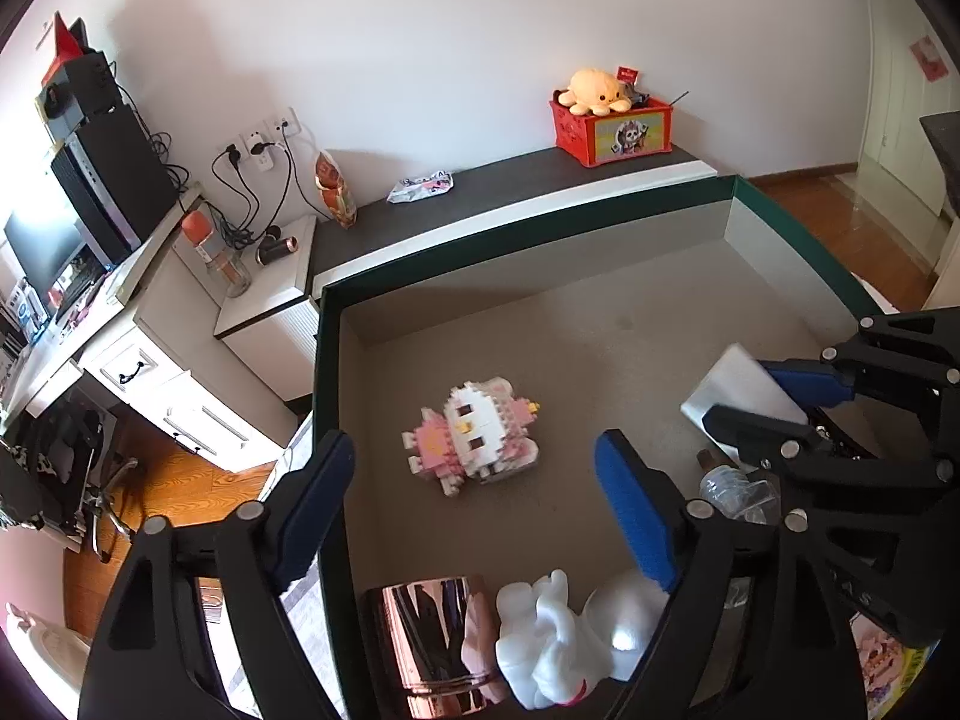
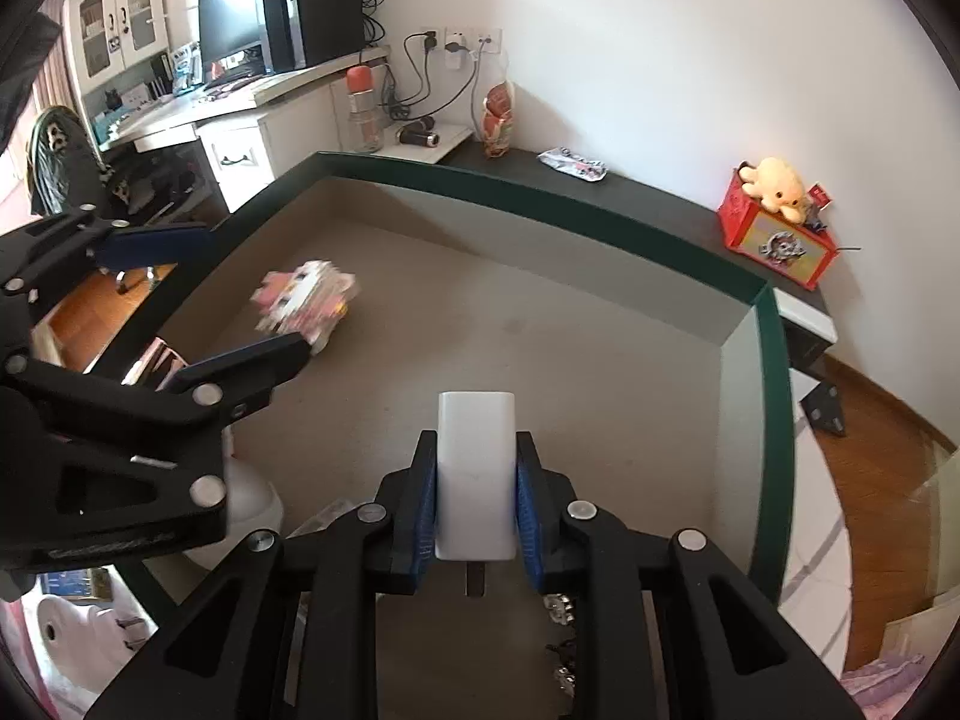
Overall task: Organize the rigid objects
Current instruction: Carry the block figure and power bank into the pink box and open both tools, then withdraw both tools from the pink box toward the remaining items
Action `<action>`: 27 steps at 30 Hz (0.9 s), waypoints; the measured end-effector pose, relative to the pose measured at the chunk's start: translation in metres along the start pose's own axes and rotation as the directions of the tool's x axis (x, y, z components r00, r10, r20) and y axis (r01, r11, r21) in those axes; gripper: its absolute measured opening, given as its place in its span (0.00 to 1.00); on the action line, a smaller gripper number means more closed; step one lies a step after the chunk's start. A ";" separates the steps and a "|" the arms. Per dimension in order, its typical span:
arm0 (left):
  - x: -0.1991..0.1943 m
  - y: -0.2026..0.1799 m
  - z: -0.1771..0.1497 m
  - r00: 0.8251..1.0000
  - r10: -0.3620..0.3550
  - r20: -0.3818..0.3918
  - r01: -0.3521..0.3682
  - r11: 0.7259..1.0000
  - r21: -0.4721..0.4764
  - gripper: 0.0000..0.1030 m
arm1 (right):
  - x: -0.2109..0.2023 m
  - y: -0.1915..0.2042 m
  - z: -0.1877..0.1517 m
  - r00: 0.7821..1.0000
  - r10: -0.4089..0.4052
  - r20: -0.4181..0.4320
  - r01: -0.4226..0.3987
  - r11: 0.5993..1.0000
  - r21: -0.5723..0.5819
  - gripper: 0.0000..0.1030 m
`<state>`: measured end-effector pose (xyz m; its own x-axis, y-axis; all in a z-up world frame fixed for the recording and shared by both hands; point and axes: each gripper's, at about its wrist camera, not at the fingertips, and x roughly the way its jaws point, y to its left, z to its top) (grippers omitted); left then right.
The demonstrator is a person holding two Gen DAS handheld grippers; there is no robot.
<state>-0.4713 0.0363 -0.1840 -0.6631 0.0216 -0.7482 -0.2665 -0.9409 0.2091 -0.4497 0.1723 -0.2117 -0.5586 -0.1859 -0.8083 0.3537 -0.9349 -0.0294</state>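
A plain white wall (image 1: 450,30) rises behind a dark shelf (image 1: 510,192). The white desk (image 2: 240,114) carries a monitor (image 2: 228,36) and a black computer tower (image 2: 312,6), above a wooden floor (image 1: 840,204).

**Black frames, blue pads: the 2 hand-held grippers up close**

The left gripper (image 1: 474,504) and right gripper (image 2: 474,498) share 1 build: matte black linkage arms with triangular cut-outs, joined by round silver pivot pins. Each finger ends in a flat blue pad (image 1: 633,516), finely ribbed on the right gripper. Faint embossed lettering marks 1 black arm.
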 end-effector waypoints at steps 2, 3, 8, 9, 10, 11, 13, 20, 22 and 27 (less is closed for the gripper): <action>-0.004 0.001 -0.001 1.000 0.007 0.006 -0.007 1.000 0.000 0.86 | -0.002 0.000 0.000 1.000 0.001 0.007 -0.001 1.000 0.008 0.23; -0.006 0.002 -0.002 1.000 0.005 0.008 -0.005 1.000 -0.003 0.86 | -0.004 0.000 -0.001 1.000 -0.001 0.012 0.001 1.000 0.011 0.23; -0.022 0.008 -0.007 1.000 0.001 0.028 0.000 1.000 -0.025 0.87 | -0.018 0.001 -0.003 0.999 -0.003 0.040 0.002 1.000 0.028 0.24; -0.027 0.009 -0.009 0.999 -0.001 0.033 0.002 1.000 -0.028 0.88 | -0.021 0.001 -0.003 0.999 -0.005 0.044 0.004 1.000 0.030 0.27; -0.031 0.010 -0.010 0.999 -0.001 0.038 0.002 0.999 -0.033 0.88 | -0.027 0.001 -0.004 0.998 -0.010 0.054 0.008 0.999 0.036 0.30; -0.038 0.011 -0.012 0.999 0.002 0.047 0.000 0.999 -0.040 0.89 | -0.034 0.002 -0.006 0.998 -0.013 0.069 0.010 0.999 0.040 0.39; -0.051 0.012 -0.017 0.998 0.009 0.064 -0.006 0.998 -0.055 0.90 | -0.047 0.004 -0.010 0.995 -0.024 0.095 0.020 0.999 0.042 0.49; -0.111 0.014 -0.047 0.990 0.013 0.137 0.002 0.995 -0.104 0.96 | -0.105 0.011 -0.037 0.979 -0.080 0.185 0.067 0.995 0.074 0.78; -0.129 0.011 -0.057 0.988 0.018 0.154 -0.001 0.994 -0.111 0.97 | -0.118 0.015 -0.045 0.978 -0.077 0.195 0.063 0.995 0.078 0.78; -0.171 0.004 -0.085 0.981 0.018 0.194 0.008 0.991 -0.130 1.00 | -0.158 0.021 -0.074 0.966 -0.110 0.235 0.086 0.990 0.109 0.80</action>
<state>-0.2994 0.0005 -0.1085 -0.7908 0.0700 -0.6081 -0.1785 -0.9766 0.1197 -0.2983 0.2046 -0.1286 -0.7546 -0.1476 -0.6393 0.2205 -0.9748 -0.0351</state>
